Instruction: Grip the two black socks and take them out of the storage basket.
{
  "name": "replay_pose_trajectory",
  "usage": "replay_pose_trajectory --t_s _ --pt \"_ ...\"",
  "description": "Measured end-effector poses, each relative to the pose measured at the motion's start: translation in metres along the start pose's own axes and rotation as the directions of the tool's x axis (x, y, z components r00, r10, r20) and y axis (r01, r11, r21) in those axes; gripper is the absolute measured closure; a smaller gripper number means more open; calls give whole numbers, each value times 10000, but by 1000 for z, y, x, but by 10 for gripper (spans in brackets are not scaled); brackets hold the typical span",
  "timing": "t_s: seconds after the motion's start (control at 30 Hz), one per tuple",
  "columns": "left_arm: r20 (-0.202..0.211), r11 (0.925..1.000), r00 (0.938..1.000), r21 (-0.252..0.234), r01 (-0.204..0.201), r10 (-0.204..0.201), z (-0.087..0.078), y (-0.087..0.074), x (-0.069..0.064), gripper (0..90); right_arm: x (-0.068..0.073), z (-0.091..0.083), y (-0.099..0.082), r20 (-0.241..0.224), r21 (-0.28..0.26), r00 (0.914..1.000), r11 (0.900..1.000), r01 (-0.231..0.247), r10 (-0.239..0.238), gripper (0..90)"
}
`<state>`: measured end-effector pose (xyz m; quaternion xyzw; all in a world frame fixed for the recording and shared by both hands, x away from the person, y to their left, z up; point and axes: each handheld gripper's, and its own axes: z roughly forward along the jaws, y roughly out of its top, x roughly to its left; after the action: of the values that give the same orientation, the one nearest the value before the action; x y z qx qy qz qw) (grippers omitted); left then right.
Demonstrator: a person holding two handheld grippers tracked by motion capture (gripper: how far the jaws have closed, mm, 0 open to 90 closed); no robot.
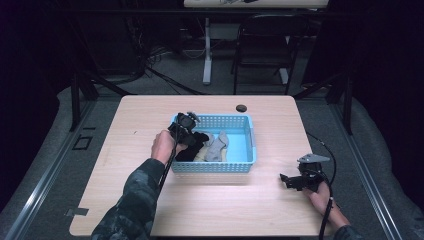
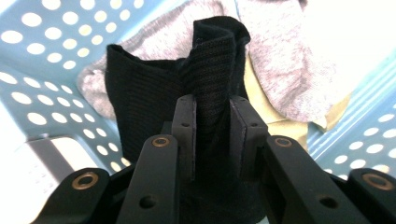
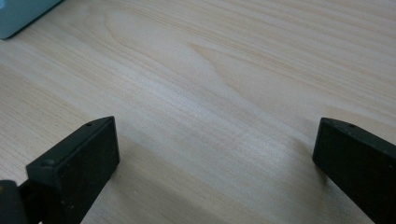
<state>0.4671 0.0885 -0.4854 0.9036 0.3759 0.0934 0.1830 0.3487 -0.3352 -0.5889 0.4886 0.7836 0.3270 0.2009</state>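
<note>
Left gripper (image 2: 212,135) inside the light-blue perforated basket (image 1: 239,167), jaws pinching a fold of the black sock (image 2: 140,98). Grey sock (image 2: 280,70) at 1 o'clock of the black one, over a beige cloth (image 2: 275,122). Right gripper (image 3: 215,154) at 4 o'clock of the basket, low over the wooden table (image 3: 224,70), jaws spread wide, gripping nothing.
</note>
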Motion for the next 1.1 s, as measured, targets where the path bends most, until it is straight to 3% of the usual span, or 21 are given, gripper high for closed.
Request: replay_pose_trajectory --t_s 0.57,1.1 --pt "106 9982 9999 -603 20 -14 -25 -1 5 774 0 0 0 -2 -3 10000 10000 2 -2 0" --pt "284 9931 9995 -1171 -92 126 -55 13 6 774 0 0 0 -40 23 10000 10000 13 -13 0"
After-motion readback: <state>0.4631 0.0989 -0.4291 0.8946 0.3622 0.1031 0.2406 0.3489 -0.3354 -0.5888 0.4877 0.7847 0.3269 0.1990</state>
